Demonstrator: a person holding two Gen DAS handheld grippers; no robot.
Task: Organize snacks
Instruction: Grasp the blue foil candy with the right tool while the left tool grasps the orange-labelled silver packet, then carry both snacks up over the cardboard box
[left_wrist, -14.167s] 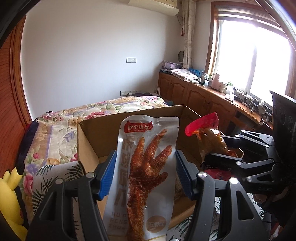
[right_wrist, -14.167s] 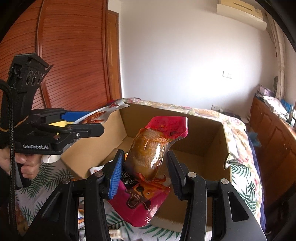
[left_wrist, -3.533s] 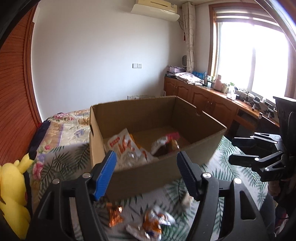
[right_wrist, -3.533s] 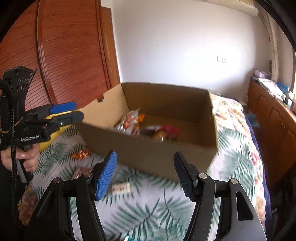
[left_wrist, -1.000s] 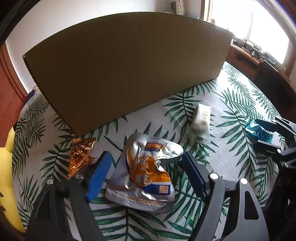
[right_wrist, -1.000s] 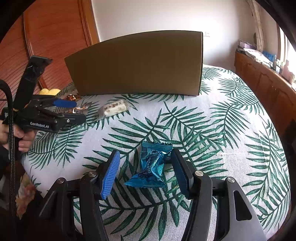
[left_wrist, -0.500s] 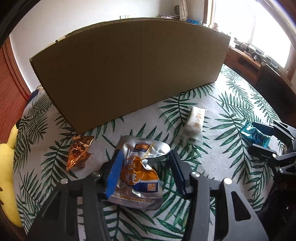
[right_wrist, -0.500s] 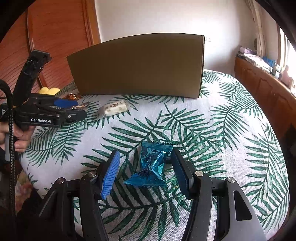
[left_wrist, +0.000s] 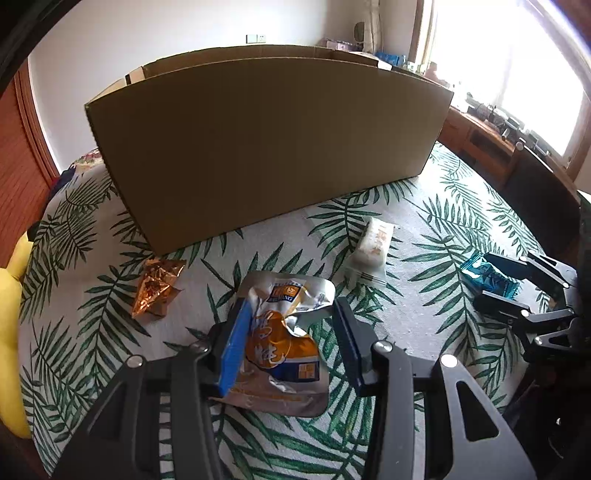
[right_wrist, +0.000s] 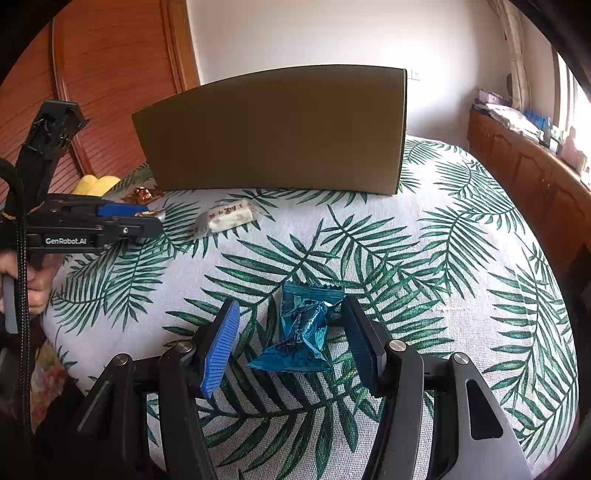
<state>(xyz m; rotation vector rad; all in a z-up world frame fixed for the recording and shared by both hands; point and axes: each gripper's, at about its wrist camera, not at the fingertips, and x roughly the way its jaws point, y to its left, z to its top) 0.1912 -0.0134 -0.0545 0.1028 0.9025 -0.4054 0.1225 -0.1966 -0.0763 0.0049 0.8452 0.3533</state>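
My left gripper (left_wrist: 291, 339) is shut on a silver and orange snack pouch (left_wrist: 282, 343) low over the leaf-print cloth (left_wrist: 424, 229). My right gripper (right_wrist: 291, 347) stands open around a blue foil candy (right_wrist: 301, 334) that lies on the cloth; the jaws do not touch it. The candy (left_wrist: 487, 275) and right gripper (left_wrist: 513, 291) also show at the right of the left wrist view. The brown cardboard box (left_wrist: 266, 140) stands behind, its inside hidden. The box (right_wrist: 273, 129) shows in the right wrist view too.
A white wrapped snack (left_wrist: 373, 245) and an orange foil snack (left_wrist: 157, 286) lie on the cloth in front of the box. A yellow plush toy (left_wrist: 13, 332) sits at the left edge. Wooden cabinets (right_wrist: 524, 166) run along the right.
My left gripper's jaws have closed in on the silver pouch, which they straddled a second ago. My right gripper has stayed open around the blue candy.
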